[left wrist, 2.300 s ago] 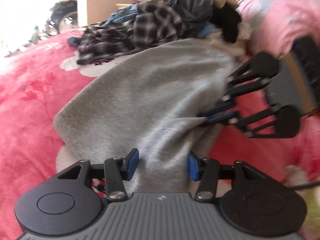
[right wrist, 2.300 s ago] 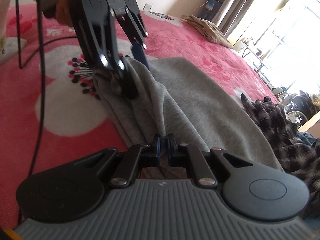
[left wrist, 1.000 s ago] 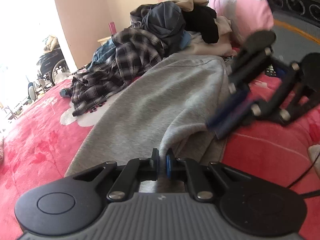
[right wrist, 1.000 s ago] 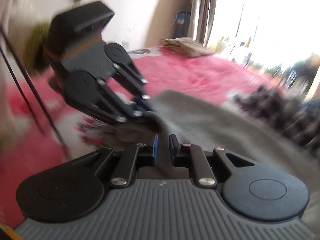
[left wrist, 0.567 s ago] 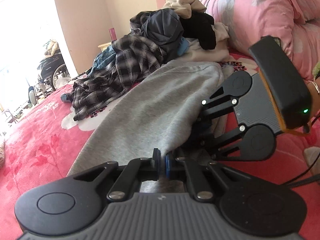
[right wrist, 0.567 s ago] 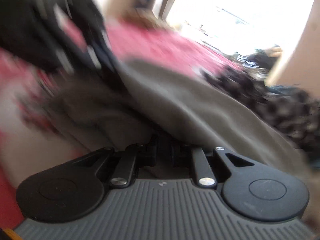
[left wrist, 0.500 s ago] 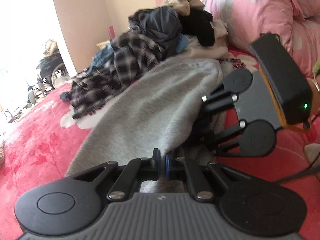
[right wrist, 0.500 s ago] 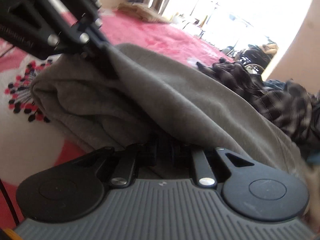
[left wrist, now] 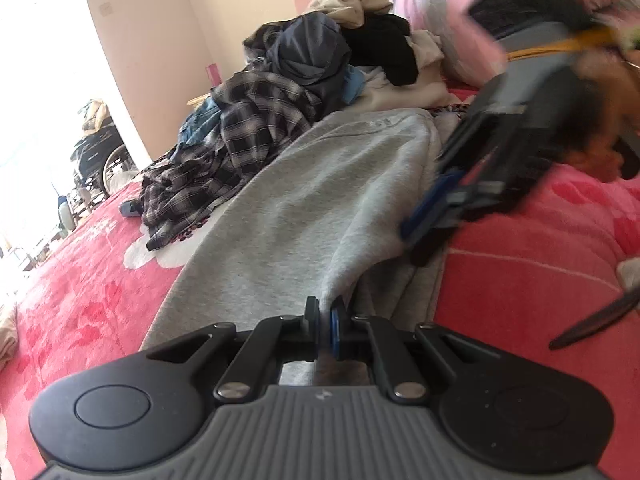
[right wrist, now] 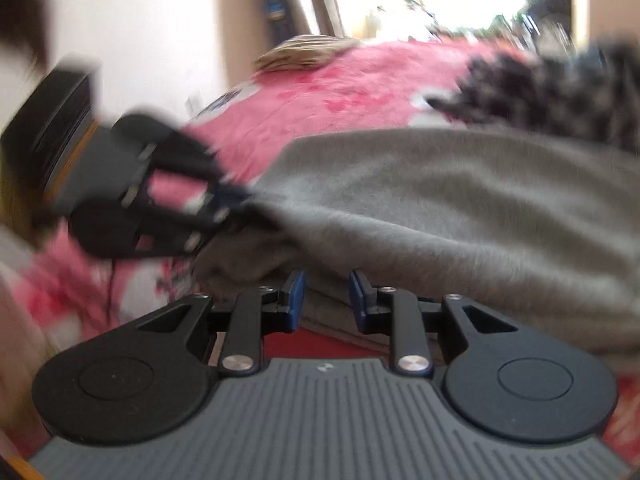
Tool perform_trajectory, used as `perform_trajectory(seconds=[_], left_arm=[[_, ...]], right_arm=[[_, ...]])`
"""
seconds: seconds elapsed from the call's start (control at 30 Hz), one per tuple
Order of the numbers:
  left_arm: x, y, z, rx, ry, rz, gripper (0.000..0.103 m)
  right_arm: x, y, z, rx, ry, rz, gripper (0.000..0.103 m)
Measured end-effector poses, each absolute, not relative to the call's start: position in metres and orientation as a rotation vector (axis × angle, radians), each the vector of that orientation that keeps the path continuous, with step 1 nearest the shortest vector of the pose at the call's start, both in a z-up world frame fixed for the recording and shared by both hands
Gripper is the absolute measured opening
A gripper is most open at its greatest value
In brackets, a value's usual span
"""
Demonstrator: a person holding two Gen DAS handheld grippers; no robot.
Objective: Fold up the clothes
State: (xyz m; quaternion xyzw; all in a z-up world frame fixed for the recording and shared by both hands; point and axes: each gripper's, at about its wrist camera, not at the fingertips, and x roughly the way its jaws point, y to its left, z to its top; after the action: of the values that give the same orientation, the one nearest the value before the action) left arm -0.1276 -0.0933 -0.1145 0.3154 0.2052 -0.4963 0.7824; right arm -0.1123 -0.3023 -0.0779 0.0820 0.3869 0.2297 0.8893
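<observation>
Cloth fills the middle of both views: a grey garment lies lengthwise on a pink floral bedspread, its near right edge doubled over itself. My left gripper has its jaws pressed together on a ridge of that near edge, lifted slightly off the bed. My right gripper sits at the garment's right side with its jaws apart, cloth just beyond the blue pads, nothing held; its view is blurred. At the far end, a heap of unfolded clothes touches the grey garment, with a plaid shirt spilling to the left.

Risks, as I judge them: only one pinch holds the fabric, so pulling could drag the whole garment askew or bunch the doubled layers. The thin ridge could slip from my left jaws. The far end may snag the plaid shirt.
</observation>
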Motion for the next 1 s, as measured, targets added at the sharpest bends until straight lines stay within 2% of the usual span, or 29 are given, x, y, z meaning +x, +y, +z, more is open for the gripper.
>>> perform_trajectory(seconds=[0.1,0.2,0.27,0.33,0.67,0.77,0.87,0.97,1.0], left_arm=[[-0.13,-0.094,-0.121,0.711,0.472,-1.09,0.009],[-0.122,-0.09,-0.114,0.65,0.547,-1.096,0.026],[-0.11,-0.085,-0.107,0.562,0.613,-1.111,0.029],[-0.097,-0.08,-0.1,0.469,0.679,-1.124,0.039],[-0.105,-0.104,-0.11,0.585,0.641,-1.121,0.039],[-0.107,-0.103,-0.103,0.551,0.64,-1.152,0.046],[-0.099,-0.107,-0.102,0.513,0.666,-1.138,0.046],[-0.087,-0.115,-0.106,0.482,0.712,-1.105,0.038],[-0.082,-0.118,-0.109,0.478,0.732,-1.097,0.024]], right_arm=[[-0.104,-0.313,-0.09,0.321,0.848,0.437,0.016],[-0.097,-0.324,-0.102,0.469,0.887,0.396,0.012],[-0.092,-0.331,-0.11,0.568,0.911,0.368,0.012],[-0.087,-0.338,-0.118,0.667,0.934,0.339,0.012],[-0.078,-0.341,-0.122,0.705,0.925,0.303,0.012],[-0.078,-0.342,-0.124,0.716,0.919,0.296,0.012],[-0.078,-0.342,-0.124,0.723,0.914,0.289,0.012],[-0.078,-0.341,-0.125,0.724,0.907,0.286,0.012],[-0.078,-0.341,-0.125,0.721,0.905,0.286,0.012]])
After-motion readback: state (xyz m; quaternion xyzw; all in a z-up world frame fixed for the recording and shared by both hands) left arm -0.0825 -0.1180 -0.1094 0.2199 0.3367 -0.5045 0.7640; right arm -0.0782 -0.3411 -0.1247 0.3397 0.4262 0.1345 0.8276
